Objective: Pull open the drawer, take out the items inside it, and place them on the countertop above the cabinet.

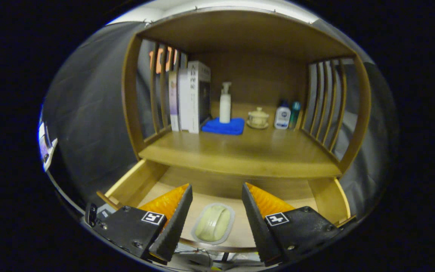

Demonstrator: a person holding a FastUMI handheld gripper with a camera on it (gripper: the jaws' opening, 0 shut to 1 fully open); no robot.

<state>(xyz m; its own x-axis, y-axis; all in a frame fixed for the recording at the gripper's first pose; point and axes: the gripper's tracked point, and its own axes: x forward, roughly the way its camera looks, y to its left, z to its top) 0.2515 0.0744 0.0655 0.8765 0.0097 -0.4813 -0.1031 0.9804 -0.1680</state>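
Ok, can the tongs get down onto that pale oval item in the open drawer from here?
Probably yes. The tongs are open above the pale oval item, which lies flat between the fingers in the drawer; nothing covers it.

Dim warm light, sharp centre, fisheye bending at edges

The drawer [142, 181] sits pulled out with its top wide open, and the gripper [217, 196] hangs over it with fingers spread and nothing between them but a pale packet [213, 223] lying flat on the drawer floor. The front of the countertop [240, 151] is bare wood, so lots of room there. The clutter is all along the back: books [189, 96], pump bottle [225, 102] on a blue cloth [223, 126], lidded cup [258, 117], two small bottles [286, 114], with slatted sides [325, 102] closing both ends.
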